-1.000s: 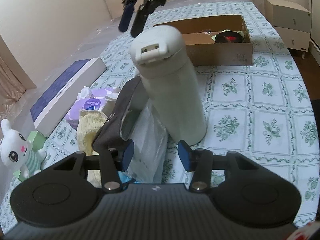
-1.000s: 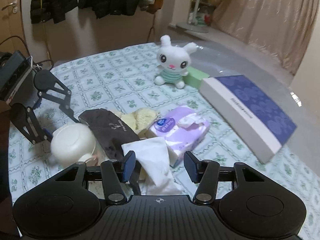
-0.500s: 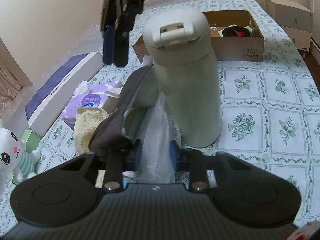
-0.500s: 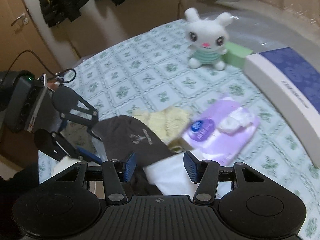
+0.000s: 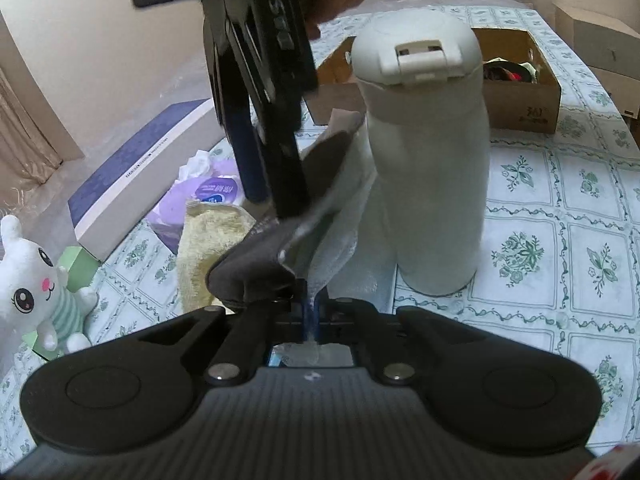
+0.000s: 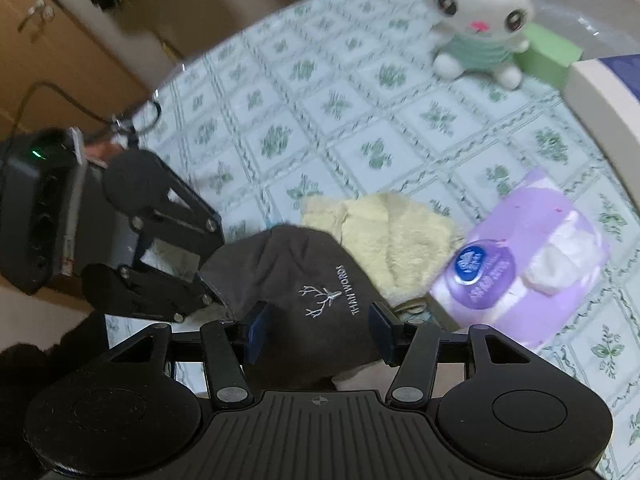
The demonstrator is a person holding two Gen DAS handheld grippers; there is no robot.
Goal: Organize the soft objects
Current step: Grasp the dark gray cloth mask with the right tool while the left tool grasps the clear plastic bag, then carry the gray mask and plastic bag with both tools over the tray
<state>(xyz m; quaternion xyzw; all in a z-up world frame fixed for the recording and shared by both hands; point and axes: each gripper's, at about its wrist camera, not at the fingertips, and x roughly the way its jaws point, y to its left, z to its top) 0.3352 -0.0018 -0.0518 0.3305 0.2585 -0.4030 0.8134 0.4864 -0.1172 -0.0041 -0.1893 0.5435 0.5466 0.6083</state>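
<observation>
My left gripper [image 5: 310, 312] is shut on a thin white cloth [image 5: 340, 240] that lies under a dark grey sock [image 5: 264, 264]; the sock drapes over its left finger. My right gripper [image 6: 320, 334] is open, its pads on either side of the same grey sock [image 6: 320, 280], which has a white antler logo. It also shows in the left wrist view [image 5: 264, 184], pointing down onto the sock. A yellow fluffy towel [image 6: 384, 240] lies beside the sock. A white plush bunny [image 6: 480, 20] sits farther off.
A tall white flask [image 5: 432, 152] stands just right of the cloths. A purple tissue pack [image 6: 520, 256], a blue-topped flat box [image 5: 136, 176] and a green block [image 6: 548, 52] lie around. An open cardboard box [image 5: 520, 92] sits at the back on the green-patterned sheet [image 5: 560, 220].
My left gripper has closed on the white cloth. My right gripper has come down and closer, so its open pads now straddle the grey sock.
</observation>
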